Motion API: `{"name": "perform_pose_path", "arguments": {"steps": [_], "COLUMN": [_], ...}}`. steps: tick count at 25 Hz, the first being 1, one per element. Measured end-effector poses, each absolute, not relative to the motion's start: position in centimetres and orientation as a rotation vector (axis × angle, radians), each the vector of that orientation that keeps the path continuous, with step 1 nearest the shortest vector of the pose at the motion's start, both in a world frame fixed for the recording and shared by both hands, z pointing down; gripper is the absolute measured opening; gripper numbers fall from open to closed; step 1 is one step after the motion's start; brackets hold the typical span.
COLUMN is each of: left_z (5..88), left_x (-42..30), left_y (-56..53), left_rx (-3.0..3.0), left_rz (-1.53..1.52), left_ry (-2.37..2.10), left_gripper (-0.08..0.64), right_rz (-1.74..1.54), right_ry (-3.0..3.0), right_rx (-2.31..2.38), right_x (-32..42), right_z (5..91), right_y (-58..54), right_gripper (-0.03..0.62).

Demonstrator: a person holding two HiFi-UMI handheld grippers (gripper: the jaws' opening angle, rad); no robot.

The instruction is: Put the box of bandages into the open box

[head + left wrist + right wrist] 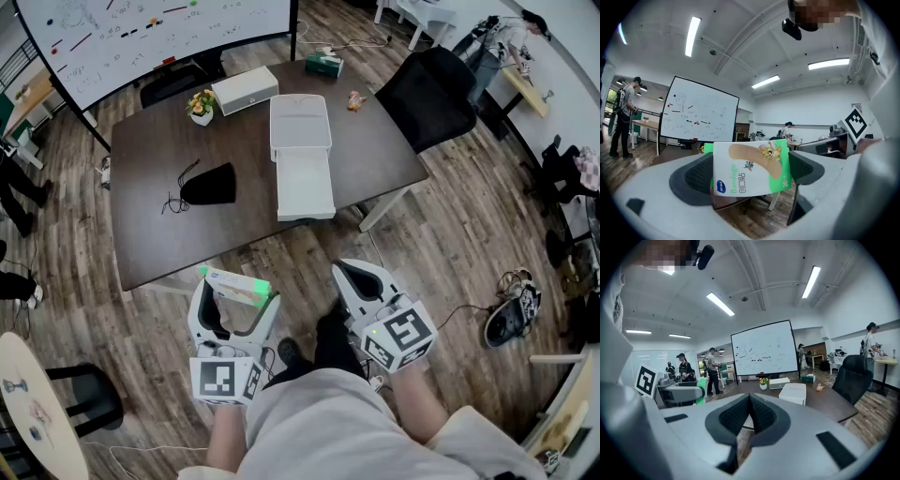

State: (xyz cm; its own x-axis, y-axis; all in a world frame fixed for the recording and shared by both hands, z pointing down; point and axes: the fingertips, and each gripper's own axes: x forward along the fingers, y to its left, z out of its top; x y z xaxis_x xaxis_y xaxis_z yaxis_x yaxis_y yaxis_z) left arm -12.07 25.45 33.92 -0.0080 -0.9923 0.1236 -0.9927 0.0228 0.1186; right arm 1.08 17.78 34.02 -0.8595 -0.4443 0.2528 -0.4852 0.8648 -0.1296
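- Presently, step in hand: the carry. The box of bandages [751, 168] is up off the counter [169, 234] and has not yet reached the open box [305, 187].
- Left tongs [234, 305]: jaws spread wide and pinching the box of bandages across its width, one dark pad on each side edge. The printed face is turned back toward the tongs' body and the box sits slightly tilted.
- Right tongs [749, 416]: pads pressed together with nothing between them, held just beside the left tongs and level with them.
- Open box: white and seemingly empty, with its lid folded back on the far side. It lies on the counter well ahead of both tongs, a little nearer the line of the right pair.
- Counter, other items: a black pouch [208, 186] ahead of the left tongs, short of the open box. A closed white case [245, 90] and a small flower pot [201, 106] stand beyond it.
- Next move, as judged: reach the left tongs forward and slightly toward the right pair, over the counter's near edge, until the box of bandages hangs above the open tray. Level it, lower it inside the walls, then part the jaws.
- Caution: the grip is already wide, so there may be little spread left for release. The pouch lies close to the path.
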Motion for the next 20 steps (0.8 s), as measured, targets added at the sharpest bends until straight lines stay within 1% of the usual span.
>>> {"name": "perform_pose_path", "arguments": {"steps": [13,20], "left_z": [34.0,34.1], "left_x": [-9.5,-8.9], "left_y": [25.4,24.3], "left_rx": [2.1,2.096], "left_rz": [0.023,0.019], "left_ry": [-2.078,-2.076], "left_gripper": [0.495,0.495], "right_rz": [0.303,0.425], "right_ry": [-2.798,-2.841], "right_rx": [0.773,0.673], "right_x": [4.0,3.8], "right_z": [34.6,35.0], "right_y": [19.0,18.5], "right_gripper": [0.003,0.003]}}
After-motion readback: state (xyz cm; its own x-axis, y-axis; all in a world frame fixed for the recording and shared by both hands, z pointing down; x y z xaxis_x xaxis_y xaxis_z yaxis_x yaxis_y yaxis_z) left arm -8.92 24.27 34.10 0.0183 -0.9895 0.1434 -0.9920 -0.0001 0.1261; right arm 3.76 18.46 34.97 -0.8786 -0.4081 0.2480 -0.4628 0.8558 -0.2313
